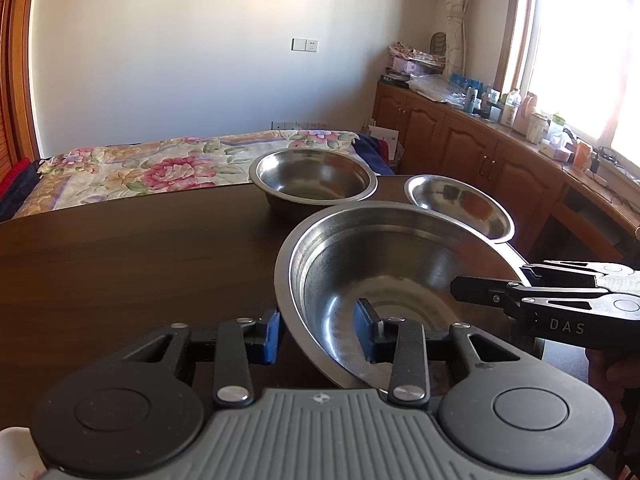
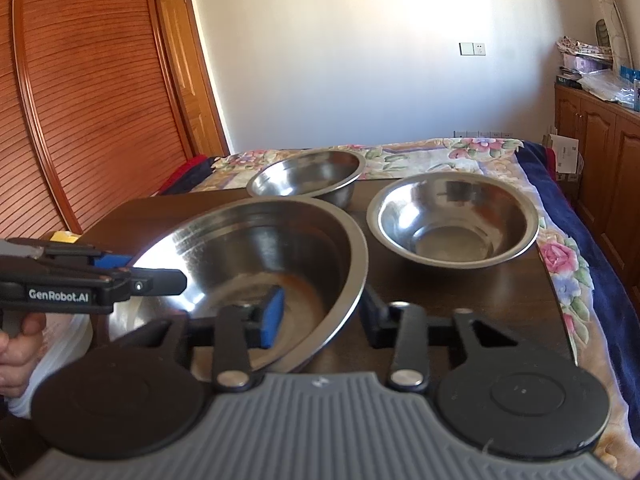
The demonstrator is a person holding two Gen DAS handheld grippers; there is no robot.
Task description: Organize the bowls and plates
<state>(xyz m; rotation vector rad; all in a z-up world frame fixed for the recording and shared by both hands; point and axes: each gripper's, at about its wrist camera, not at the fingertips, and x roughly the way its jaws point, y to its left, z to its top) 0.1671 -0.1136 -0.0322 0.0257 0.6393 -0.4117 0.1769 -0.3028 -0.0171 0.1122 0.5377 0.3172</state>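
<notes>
Straddling opposite sides of the big round stainless-steel bowl (image 1: pixel 384 280), both hand-held grippers have a pad each side of its rim. Left hand-held gripper (image 1: pixel 320 330): blue pad outside the wall, other pad inside, w/ the rim between; jaws look narrowed but a gap shows beside the outer pad, so can't tell if it's truly clamped. Right hand-held gripper (image 2: pixel 322 314): same setup on the bowl's right edge, one blue pad inside, dark pad outside; pinch likewise can't be confirmed.

Bowl sits at the near part of the dark wooden desk (image 1: pixel 120 264), seemingly tilted, its left side higher in the right-wrist view. Two smaller steel bowls lie beyond it: a deeper one (image 1: pixel 314 178) at the far edge, a shallower one (image 2: pixel 452 220) to the right, just beside the big bowl.

Key relation, prob.: grips are on opposite sides, so a level two-handed lift depends on both rising together; neither hand is clearly nearer.
</notes>
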